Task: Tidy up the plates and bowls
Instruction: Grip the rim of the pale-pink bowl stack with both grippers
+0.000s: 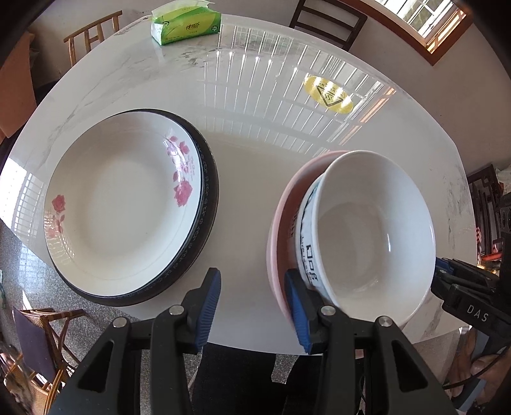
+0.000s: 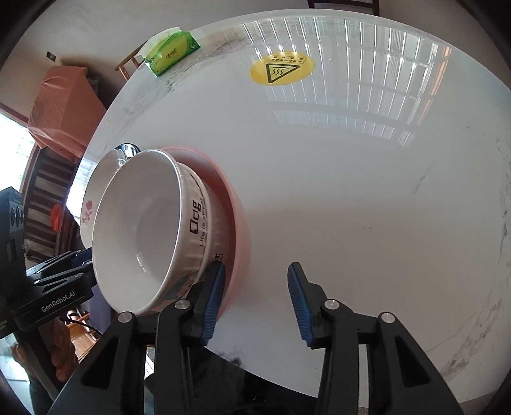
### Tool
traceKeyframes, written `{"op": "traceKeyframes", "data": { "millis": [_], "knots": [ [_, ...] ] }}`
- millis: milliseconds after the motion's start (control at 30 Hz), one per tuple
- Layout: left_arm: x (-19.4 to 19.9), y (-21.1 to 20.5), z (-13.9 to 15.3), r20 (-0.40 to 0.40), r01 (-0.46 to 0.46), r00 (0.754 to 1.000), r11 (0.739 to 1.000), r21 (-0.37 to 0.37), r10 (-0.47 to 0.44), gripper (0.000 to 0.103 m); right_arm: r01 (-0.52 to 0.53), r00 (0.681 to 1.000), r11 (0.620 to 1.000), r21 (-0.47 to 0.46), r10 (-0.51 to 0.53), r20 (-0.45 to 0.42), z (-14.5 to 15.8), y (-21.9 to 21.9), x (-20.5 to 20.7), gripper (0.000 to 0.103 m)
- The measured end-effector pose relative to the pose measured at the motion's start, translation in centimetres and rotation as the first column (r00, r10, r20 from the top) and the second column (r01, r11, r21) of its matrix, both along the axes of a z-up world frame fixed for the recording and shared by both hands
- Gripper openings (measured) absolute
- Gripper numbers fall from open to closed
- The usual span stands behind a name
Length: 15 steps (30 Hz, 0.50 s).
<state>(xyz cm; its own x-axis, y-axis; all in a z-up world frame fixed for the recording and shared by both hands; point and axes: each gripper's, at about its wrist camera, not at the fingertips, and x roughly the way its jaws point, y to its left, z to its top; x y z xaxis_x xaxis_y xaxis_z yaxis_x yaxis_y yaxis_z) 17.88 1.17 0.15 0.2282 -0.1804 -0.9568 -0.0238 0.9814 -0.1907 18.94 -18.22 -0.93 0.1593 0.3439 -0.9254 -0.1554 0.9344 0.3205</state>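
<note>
A white bowl [image 1: 367, 236] with black lettering on its outside sits tilted in a wider pink bowl [image 1: 281, 230] near the table's front edge. To its left, a white rose-patterned plate [image 1: 127, 204] lies on a black-rimmed plate [image 1: 209, 191]. My left gripper [image 1: 254, 300] is open over bare table, its right pad against the pink bowl's left side. In the right wrist view, my right gripper [image 2: 255, 297] is open over bare table, its left pad beside the pink bowl [image 2: 239, 223]. The white bowl [image 2: 140, 230] hides most of the rose plate [image 2: 92, 198].
A green tissue pack [image 1: 185, 24] lies at the far edge of the white marble table [image 1: 255, 105], and a yellow warning sticker [image 1: 329, 94] sits mid-table. Wooden chairs [image 1: 92, 35] stand around it. The table's front edge runs just under both grippers.
</note>
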Motion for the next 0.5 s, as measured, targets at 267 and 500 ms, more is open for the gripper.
{"op": "traceKeyframes", "data": {
  "millis": [267,500],
  "knots": [
    [0.3,-1.5,0.6,0.032,0.032,0.999,0.999,-0.009,-0.032,0.010,-0.036,0.999,0.999,-0.003,0.036,0.010,0.5,0.5,-0.3,0.016],
    [0.5,-1.9,1.2,0.054,0.038,0.998,0.999,-0.003,-0.038,0.011,-0.016,1.000,1.000,0.014,0.016,0.004,0.3,0.3,-0.2,0.016]
  ]
}}
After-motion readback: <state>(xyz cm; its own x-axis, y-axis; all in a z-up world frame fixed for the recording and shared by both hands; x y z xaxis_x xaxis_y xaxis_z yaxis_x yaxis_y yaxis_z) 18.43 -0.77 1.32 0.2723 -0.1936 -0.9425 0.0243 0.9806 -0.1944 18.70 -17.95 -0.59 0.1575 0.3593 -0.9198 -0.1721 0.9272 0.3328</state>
